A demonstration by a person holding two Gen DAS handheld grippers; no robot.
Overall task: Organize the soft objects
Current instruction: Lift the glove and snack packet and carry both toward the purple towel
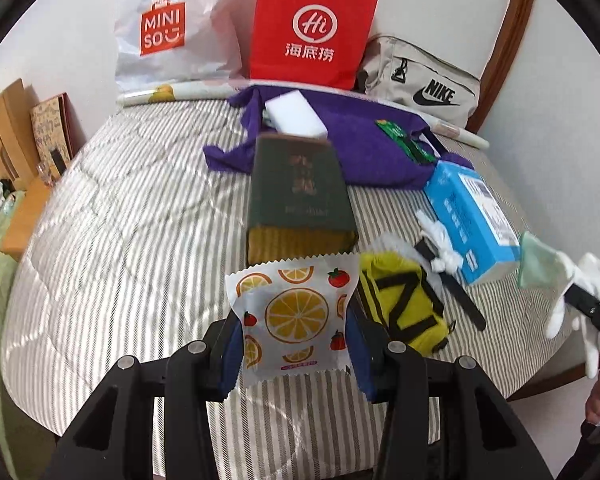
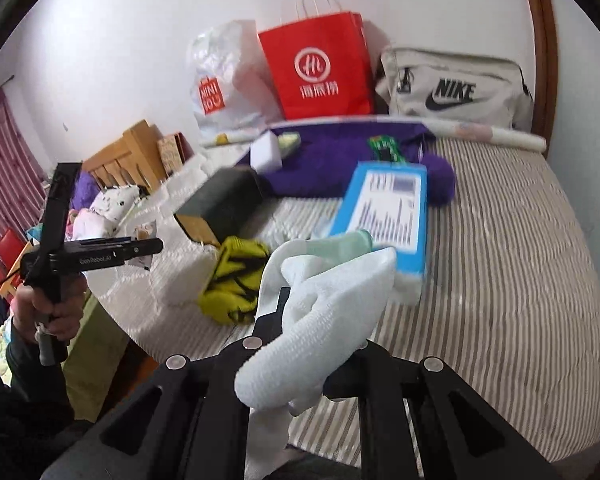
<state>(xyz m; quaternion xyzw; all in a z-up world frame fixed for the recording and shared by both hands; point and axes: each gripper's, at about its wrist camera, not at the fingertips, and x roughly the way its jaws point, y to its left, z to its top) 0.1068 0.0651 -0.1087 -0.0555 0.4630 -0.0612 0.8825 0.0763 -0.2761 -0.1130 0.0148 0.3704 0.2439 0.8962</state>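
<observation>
My left gripper (image 1: 296, 320) is shut on a white packet (image 1: 296, 316) printed with orange slices and tomatoes, held upright between the blue pads (image 1: 230, 344) above the striped bed (image 1: 120, 240). A crumpled yellow-and-black sock (image 1: 404, 300) lies just to its right. My right gripper (image 2: 312, 320) is shut on a white sock (image 2: 324, 308) with a mint-green toe (image 2: 340, 246), lifted off the bed; the sock hides the right finger. In the left wrist view that sock (image 1: 592, 276) hangs at the far right. A purple cloth (image 1: 372, 140) lies at the back.
A dark green box (image 1: 300, 188), a blue box (image 1: 468, 216) and a white foam block (image 1: 296, 114) sit on the bed. A red paper bag (image 1: 312, 28), a white plastic bag (image 1: 168, 28) and a beige Nike bag (image 1: 424, 76) stand against the wall. A wooden headboard (image 2: 132, 152) is on the left.
</observation>
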